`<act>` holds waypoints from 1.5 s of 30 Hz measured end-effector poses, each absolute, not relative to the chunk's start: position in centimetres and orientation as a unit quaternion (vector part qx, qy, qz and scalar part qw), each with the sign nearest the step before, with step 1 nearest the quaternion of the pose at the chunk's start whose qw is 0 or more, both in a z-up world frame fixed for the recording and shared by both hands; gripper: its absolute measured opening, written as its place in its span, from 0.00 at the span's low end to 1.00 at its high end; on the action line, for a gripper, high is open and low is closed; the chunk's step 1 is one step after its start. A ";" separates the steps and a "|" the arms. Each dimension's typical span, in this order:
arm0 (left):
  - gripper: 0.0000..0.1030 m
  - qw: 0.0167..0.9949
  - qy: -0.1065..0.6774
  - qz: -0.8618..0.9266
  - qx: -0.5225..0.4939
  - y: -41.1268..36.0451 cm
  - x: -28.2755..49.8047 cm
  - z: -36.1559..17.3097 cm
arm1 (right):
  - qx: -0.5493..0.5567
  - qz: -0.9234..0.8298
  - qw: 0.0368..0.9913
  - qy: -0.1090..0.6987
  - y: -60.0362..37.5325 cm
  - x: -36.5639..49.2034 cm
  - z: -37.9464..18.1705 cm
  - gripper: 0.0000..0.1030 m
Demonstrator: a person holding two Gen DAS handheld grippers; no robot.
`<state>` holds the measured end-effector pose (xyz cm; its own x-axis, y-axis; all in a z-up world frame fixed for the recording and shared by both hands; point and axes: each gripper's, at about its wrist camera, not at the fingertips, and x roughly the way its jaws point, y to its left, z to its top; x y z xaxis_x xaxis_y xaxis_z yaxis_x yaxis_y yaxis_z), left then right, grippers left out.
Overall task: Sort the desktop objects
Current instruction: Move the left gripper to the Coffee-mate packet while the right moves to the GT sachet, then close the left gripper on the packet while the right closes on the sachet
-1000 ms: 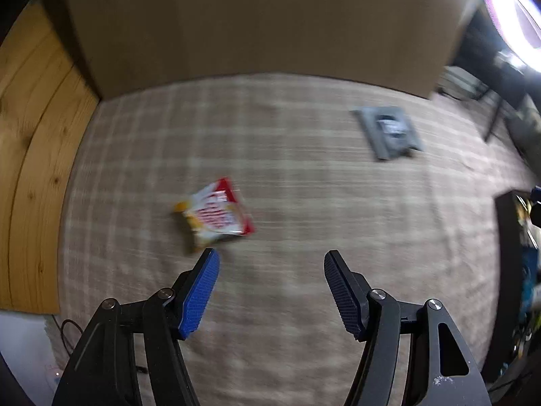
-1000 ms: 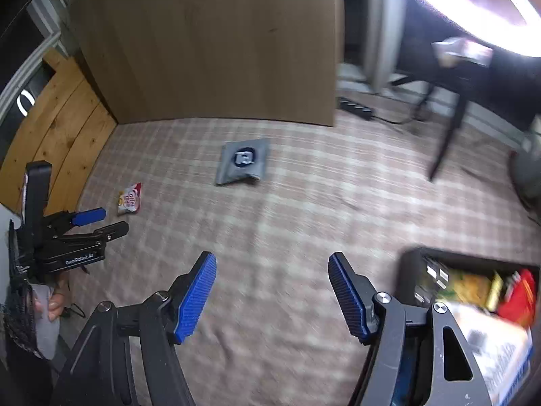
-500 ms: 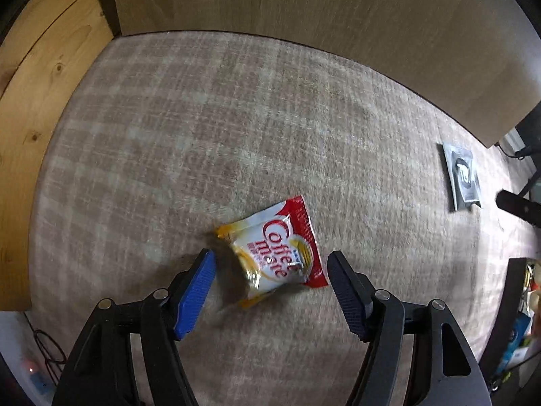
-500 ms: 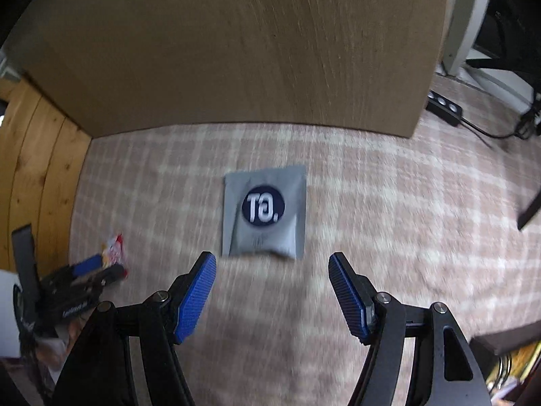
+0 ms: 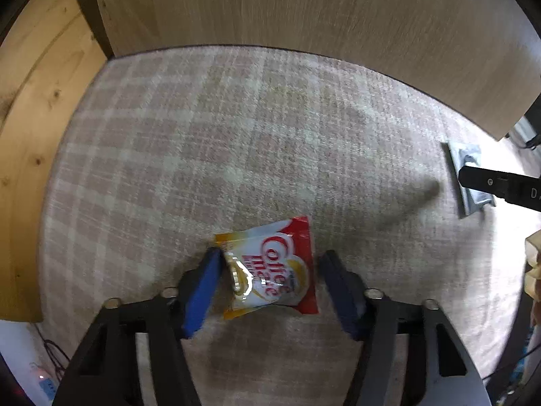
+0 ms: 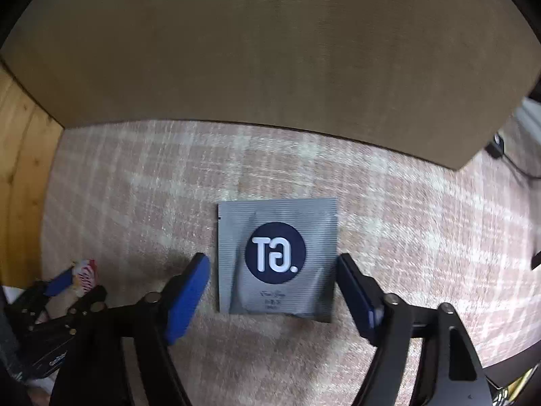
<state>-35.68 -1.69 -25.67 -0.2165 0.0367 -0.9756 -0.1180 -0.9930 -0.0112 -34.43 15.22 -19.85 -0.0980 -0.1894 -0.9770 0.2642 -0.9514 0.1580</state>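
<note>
A red, white and yellow Coffee-mate sachet (image 5: 270, 267) lies on the checked cloth (image 5: 236, 142). My left gripper (image 5: 270, 264) is open with its blue pads on either side of the sachet, low over the cloth. A grey square sachet with a dark round logo (image 6: 275, 257) lies flat further right. My right gripper (image 6: 272, 270) is open and straddles it, one pad at each side edge. The grey sachet also shows in the left wrist view (image 5: 468, 176), partly behind the right gripper's black finger. The left gripper and red sachet (image 6: 84, 272) show at the right wrist view's left edge.
A brown board (image 6: 263, 50) stands upright along the back of the cloth. A light wooden surface (image 5: 30, 135) borders the cloth on the left. A dark box edge (image 6: 517, 365) shows at the lower right.
Both grippers have moved forward and down. The red sachet now sits between the left pads, and the grey sachet sits between the right pads. Both stay open.
</note>
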 end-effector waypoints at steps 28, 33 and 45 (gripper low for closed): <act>0.19 0.054 -0.033 0.788 -0.612 -1.5 -29.6 -25.3 | 0.643 -0.746 0.172 0.016 19.6 -31.5 -20.5 0.00; 0.10 0.054 -0.025 0.795 -0.604 -0.2 -28.1 -24.3 | 0.636 -0.749 0.185 -0.010 20.6 -30.7 -19.9 0.00; 0.10 0.050 -0.029 0.811 -0.582 1.8 -24.4 -21.5 | 0.605 -0.770 0.198 -0.042 21.2 -27.4 -15.5 0.00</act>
